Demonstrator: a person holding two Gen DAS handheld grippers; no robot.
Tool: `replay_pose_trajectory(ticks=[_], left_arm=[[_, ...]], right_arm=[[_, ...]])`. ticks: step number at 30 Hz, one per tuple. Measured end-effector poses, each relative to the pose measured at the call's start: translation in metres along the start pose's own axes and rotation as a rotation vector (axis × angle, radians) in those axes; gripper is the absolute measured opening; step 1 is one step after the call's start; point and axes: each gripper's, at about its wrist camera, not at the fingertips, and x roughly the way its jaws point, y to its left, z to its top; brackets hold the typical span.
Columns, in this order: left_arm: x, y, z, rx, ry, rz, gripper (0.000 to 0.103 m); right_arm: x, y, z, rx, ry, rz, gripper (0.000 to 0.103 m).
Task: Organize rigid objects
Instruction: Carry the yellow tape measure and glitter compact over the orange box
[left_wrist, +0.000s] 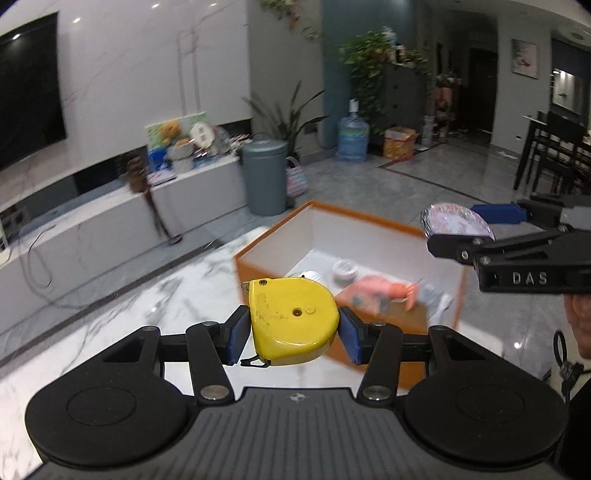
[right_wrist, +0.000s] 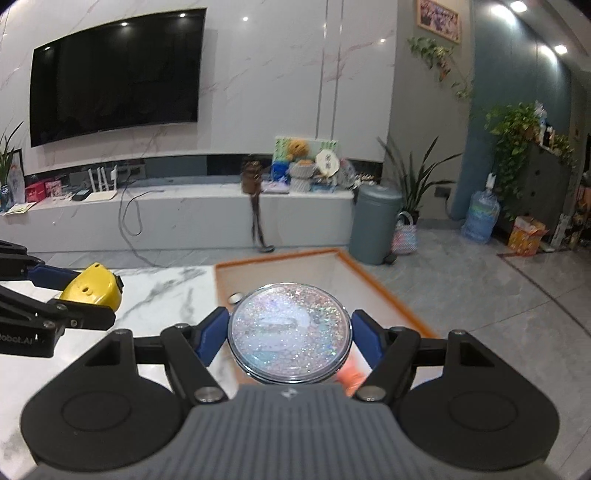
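Our left gripper (left_wrist: 293, 334) clamps the tape measure (left_wrist: 291, 320), our right gripper (right_wrist: 290, 334) clamps the glitter disc (right_wrist: 289, 332) — the box (left_wrist: 258, 246) lies just ahead, below both, right nearer.

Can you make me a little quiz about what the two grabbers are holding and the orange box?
1. True or false: the left gripper holds a yellow tape measure.
2. What does the right gripper hold? A) a spoon B) a round glittery case C) a cup
3. Fill in: the orange box sits on the ______ table.

Key: 1 true; 2 B; 3 marble.
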Motion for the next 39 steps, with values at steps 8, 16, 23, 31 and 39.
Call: replay_pose_trajectory(ticks=[8,16,23,31,39], left_arm=[[0.023,-0.039,0.03,0.11,-0.014,-0.086,0.059],[0.07,-0.063,0.051,0.247,0.027,-0.137,0.059],[0.115,-0.057,0.055,0.261,0.103,-0.142,0.059],[0.161,-0.036,0.053,0.243,0.187,-0.119,0.059],[0.19,-0.014,0.055,0.233,0.25,-0.092,0.059]], right_arm=[[-0.015,-0.057,0.023,-0.062,-0.027,-0.038,0.071],[0.003,-0.098,0.03,-0.141,0.017,0.001,0.071],[0.049,-0.114,0.032,-0.199,0.091,0.057,0.071],[0.122,-0.11,0.036,-0.213,0.174,0.133,0.071],[0.179,-0.091,0.042,-0.234,0.218,0.164,0.071]])
